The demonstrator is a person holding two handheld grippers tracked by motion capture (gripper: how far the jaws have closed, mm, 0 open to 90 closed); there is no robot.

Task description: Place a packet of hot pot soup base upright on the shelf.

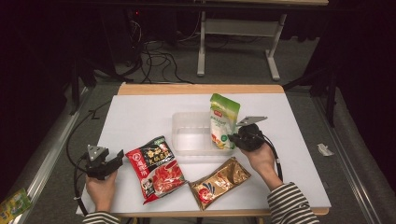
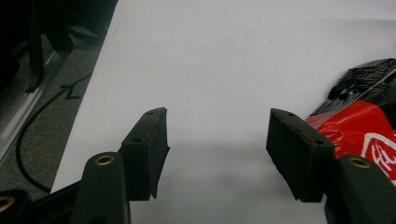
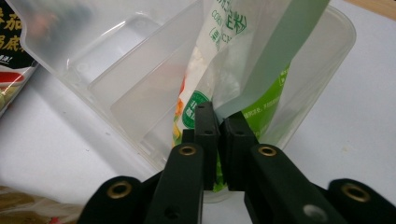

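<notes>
A green and white pouch (image 1: 223,119) stands upright in the right end of a clear plastic container (image 1: 187,116) at the middle of the table. My right gripper (image 1: 232,138) is shut on the pouch's lower right edge. In the right gripper view the two jaws pinch the pouch (image 3: 243,46) at its side seam, just over the container's (image 3: 93,84) rim, with my right gripper (image 3: 220,119) pointing into the tub. My left gripper (image 1: 119,157) rests near the front left of the table, open, with bare table between its jaws (image 2: 217,126). A red pouch (image 1: 156,168) (image 2: 359,121) lies flat just right of it.
A gold pouch (image 1: 219,182) lies flat at the front, between the red pouch and the right forearm. The white table sheet (image 1: 140,112) is bare at the back left. Cables trail off the table's left side, and a green packet (image 1: 14,203) lies on the floor.
</notes>
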